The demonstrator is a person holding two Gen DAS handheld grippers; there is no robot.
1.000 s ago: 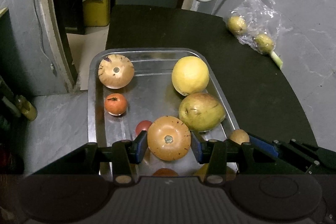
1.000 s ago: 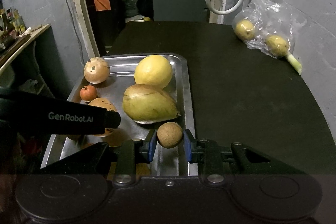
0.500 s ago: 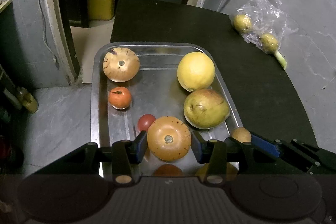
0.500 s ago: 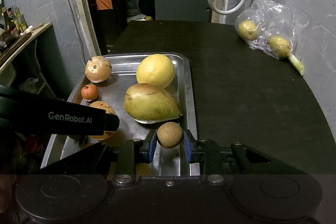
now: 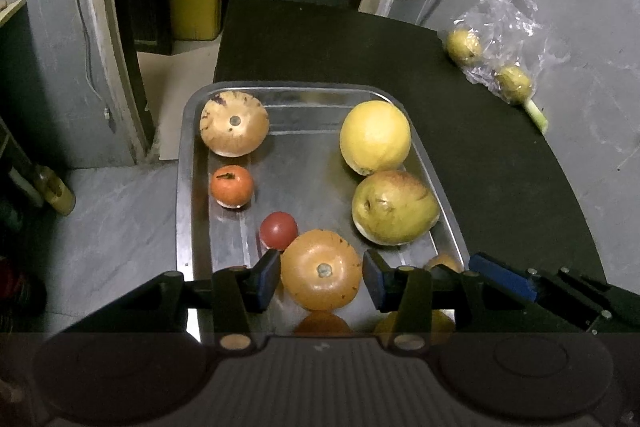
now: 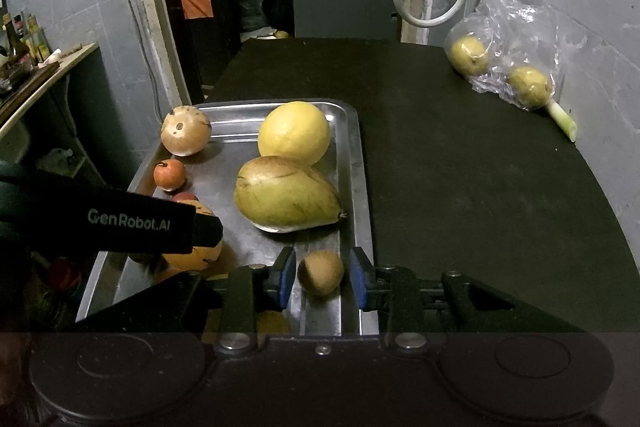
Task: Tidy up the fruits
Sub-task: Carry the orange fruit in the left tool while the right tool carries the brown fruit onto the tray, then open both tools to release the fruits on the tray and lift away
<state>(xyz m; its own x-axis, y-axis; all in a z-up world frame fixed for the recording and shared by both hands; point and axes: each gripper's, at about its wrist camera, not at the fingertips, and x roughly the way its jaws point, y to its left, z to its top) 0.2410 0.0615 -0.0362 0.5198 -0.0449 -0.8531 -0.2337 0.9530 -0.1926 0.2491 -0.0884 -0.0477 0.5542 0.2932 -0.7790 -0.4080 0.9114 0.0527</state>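
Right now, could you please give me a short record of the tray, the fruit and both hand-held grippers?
tray: metal tray on dark table
fruit in tray: yellow round fruit, green mango, several smaller ones
left hand-held gripper: closed on orange fruit
right hand-held gripper: open, small gaps either side of small brown fruit
off tray: plastic bag with two fruits

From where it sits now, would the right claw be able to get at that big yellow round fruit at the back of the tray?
Probably not directly. The right claw has a small brown fruit between its pads, and the big greenish fruit lies right before the yellow fruit. It would likely need to go over.
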